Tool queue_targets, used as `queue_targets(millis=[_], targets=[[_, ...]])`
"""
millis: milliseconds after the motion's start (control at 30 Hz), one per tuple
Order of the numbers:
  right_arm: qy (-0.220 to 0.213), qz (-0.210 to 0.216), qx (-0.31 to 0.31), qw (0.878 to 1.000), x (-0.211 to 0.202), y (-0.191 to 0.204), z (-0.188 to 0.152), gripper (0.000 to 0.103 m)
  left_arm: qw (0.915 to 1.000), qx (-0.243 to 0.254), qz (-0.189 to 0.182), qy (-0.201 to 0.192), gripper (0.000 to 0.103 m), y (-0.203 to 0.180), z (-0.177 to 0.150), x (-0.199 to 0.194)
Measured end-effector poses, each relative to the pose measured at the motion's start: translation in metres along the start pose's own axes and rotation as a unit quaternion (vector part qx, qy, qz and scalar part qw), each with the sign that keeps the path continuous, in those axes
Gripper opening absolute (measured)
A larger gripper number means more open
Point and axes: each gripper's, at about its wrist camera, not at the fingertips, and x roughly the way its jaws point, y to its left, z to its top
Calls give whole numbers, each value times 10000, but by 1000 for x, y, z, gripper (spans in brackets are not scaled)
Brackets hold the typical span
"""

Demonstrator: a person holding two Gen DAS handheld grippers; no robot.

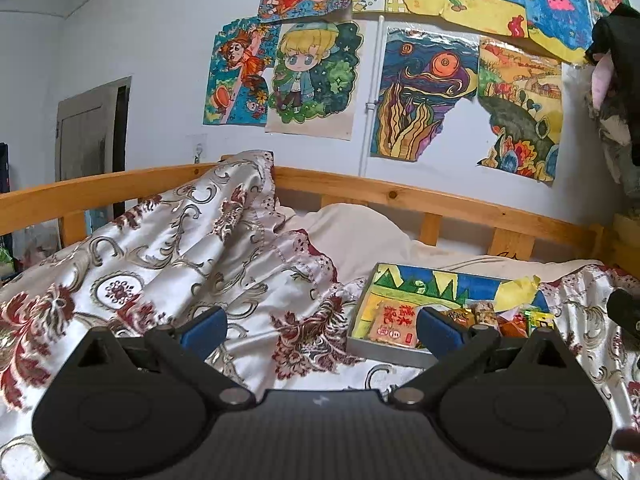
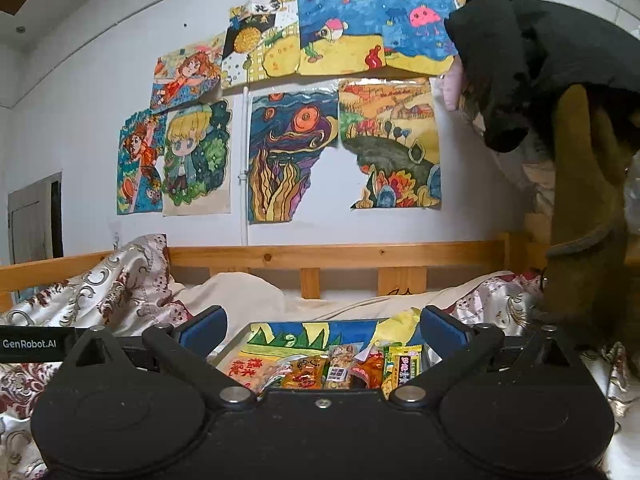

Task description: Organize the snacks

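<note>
Both our left tongs [image 1: 322,326] and right tongs [image 2: 322,326] are spread, holding nothing. The snacks [image 2: 320,368] lie inside the tray [image 1: 360,338] on the bed [image 1: 160,272]. The soft bed beneath the tray may tilt it if we press down.

The left claw [image 1: 320,326] is spread wide, its two blue-padded fingers [image 1: 204,326] far apart with nothing between them. It points forward and sits level. The right claw [image 2: 322,328] is also spread wide and empty, its blue pads [image 2: 442,330] equally far apart, held level and facing forward. In the right wrist view a black bar of the left claw's body shows just off the right claw's left side. No hand or sleeve shows.
</note>
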Motion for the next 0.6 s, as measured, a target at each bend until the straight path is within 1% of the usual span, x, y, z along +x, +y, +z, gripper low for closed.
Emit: queue_targets(millis=[200,333,600], targets=[[46,-12,0,10000,-23,10,-3,102,9999,-6,-74,-70,102,12,-9,-27],[54,-37,-20,10000,-38,16,-9,102,9999,-12,-126,32,102,17,-14,-37],[99,-118,22,9999,-58,22,-16,102,9997,113,-188,79,102,27,-27,-55]])
